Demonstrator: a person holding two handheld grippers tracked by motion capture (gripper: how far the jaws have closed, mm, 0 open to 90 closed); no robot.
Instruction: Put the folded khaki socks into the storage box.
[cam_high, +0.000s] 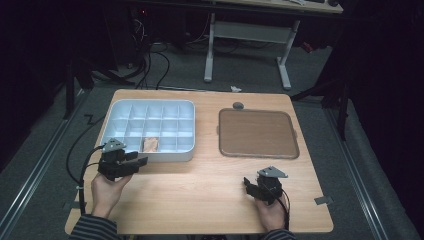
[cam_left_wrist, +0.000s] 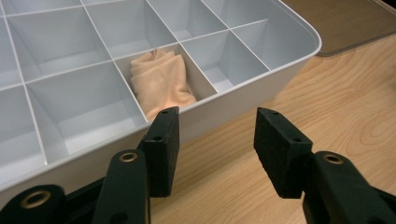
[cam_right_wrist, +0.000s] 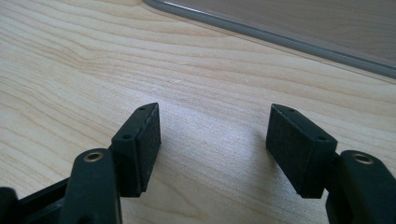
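Observation:
A white compartment box (cam_high: 150, 102) lies at the table's left. One front-row compartment holds a folded peach cloth (cam_high: 150, 144), which the left gripper view shows as a cloth (cam_left_wrist: 161, 81) lying just beyond the box's front wall (cam_left_wrist: 261, 84). My left gripper (cam_high: 141, 160) hovers at that front edge. Its jaws stand open (cam_left_wrist: 217, 121) with nothing between them, and one pad (cam_left_wrist: 163, 140) is close against the wall. My right gripper (cam_high: 248, 183) sits near the table's front right, open (cam_right_wrist: 215, 121) over bare wood.
A brown flat tray (cam_high: 257, 132) lies at the right, and its grey rim (cam_right_wrist: 280, 35) runs beyond the right gripper. A small grey round object (cam_high: 238, 105) sits behind it. Bare wooden tabletop (cam_high: 200, 185) stretches between the two grippers. A desk frame (cam_high: 247, 35) stands on the floor beyond.

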